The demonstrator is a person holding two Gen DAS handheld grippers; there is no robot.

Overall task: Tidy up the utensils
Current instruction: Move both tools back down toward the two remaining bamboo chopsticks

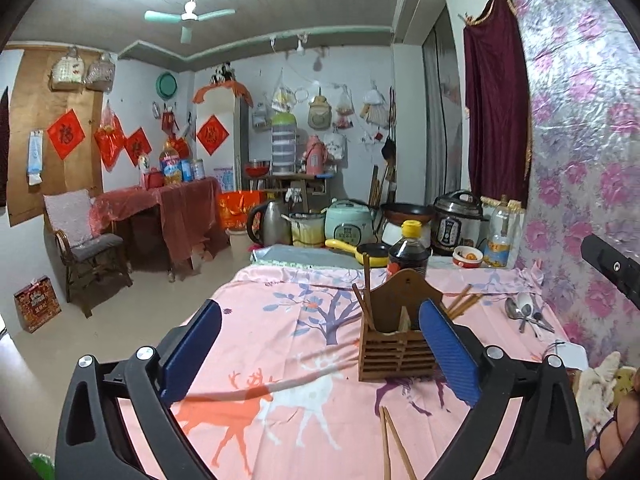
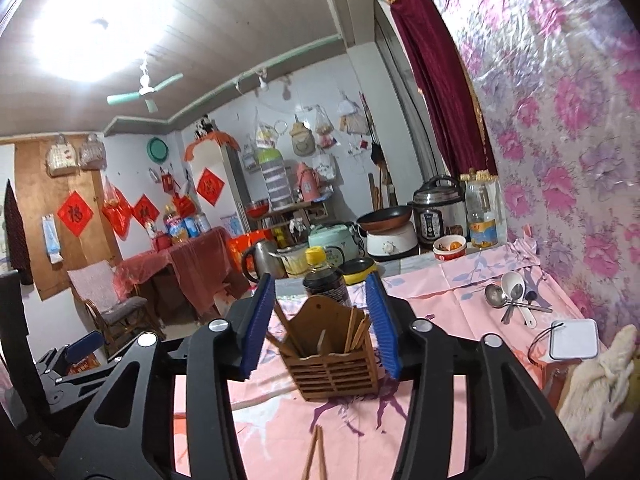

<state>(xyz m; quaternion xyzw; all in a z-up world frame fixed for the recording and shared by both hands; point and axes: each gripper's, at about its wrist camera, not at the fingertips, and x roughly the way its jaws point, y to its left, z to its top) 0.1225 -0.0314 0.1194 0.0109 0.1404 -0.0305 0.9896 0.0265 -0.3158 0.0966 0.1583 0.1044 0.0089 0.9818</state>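
A brown wooden utensil holder (image 1: 394, 350) stands on the pink deer-print cloth (image 1: 280, 420), with chopsticks (image 1: 366, 280) leaning in it. It also shows in the right wrist view (image 2: 334, 364). A loose pair of chopsticks (image 1: 390, 448) lies on the cloth nearer me, also seen in the right wrist view (image 2: 316, 454). Metal and white spoons (image 1: 524, 314) lie to the right by the wall, also in the right wrist view (image 2: 512, 296). My left gripper (image 1: 320, 350) is open and empty, left of the holder. My right gripper (image 2: 320, 328) is open and empty, its fingers either side of the holder.
A dark sauce bottle (image 1: 408, 254) stands behind the holder. A yellow pan (image 1: 360, 254), rice cooker (image 1: 348, 224), pressure cooker (image 1: 456, 222) and small bowl (image 1: 466, 258) sit at the back. A white box (image 2: 574, 338) and cloth (image 2: 596, 384) lie at right, by the floral wall.
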